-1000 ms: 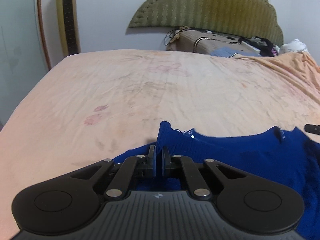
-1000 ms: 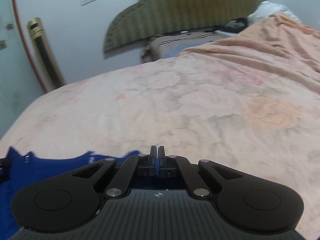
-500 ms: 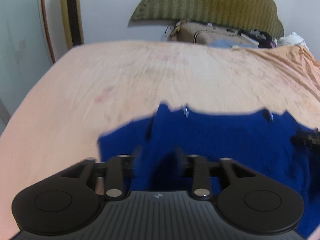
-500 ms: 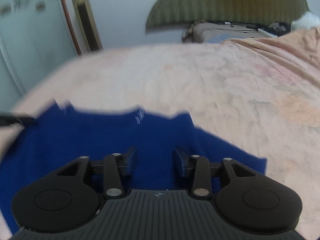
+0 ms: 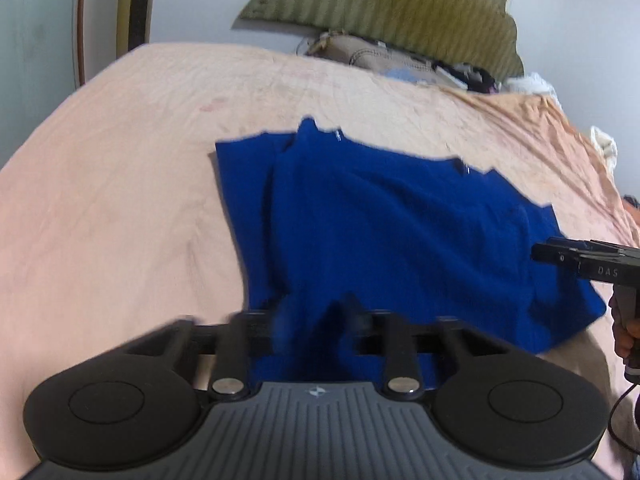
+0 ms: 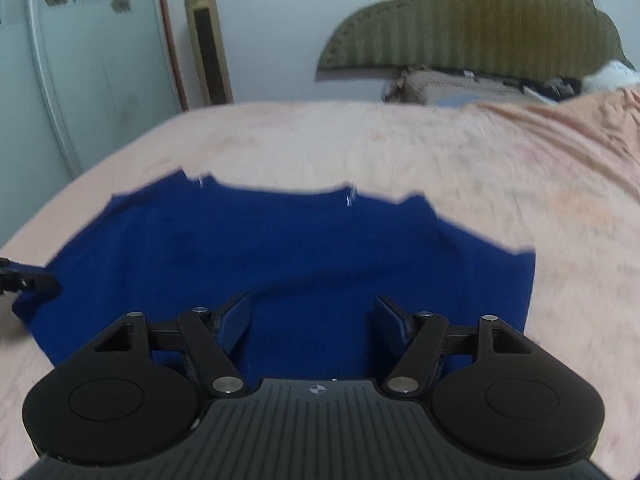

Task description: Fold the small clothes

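Note:
A dark blue knit garment [image 5: 400, 232] lies spread on the peach bed sheet [image 5: 120, 200], with one side flap folded inward at its left. My left gripper [image 5: 316, 320] hovers over the garment's near edge. Its fingers are blurred and stand apart while the jaws are closing, and I see only the cloth below them. In the right wrist view the garment [image 6: 280, 248] fills the middle. My right gripper [image 6: 312, 316] hangs over it with the jaws opening wide and nothing between the pads. Each gripper's tip shows at the edge of the other's view.
The sheet [image 6: 500, 152] stretches far beyond the garment on all sides. A green padded headboard [image 6: 480, 20], a pile of bags and clothes [image 5: 400, 60] and a tall gold tower unit [image 6: 208, 40] stand at the far end. A hand [image 5: 626, 320] holds the right gripper.
Both grippers were shut at the garment's far edge. They have let go, opened and drawn back toward its near edge. More of the garment now shows, lying flat.

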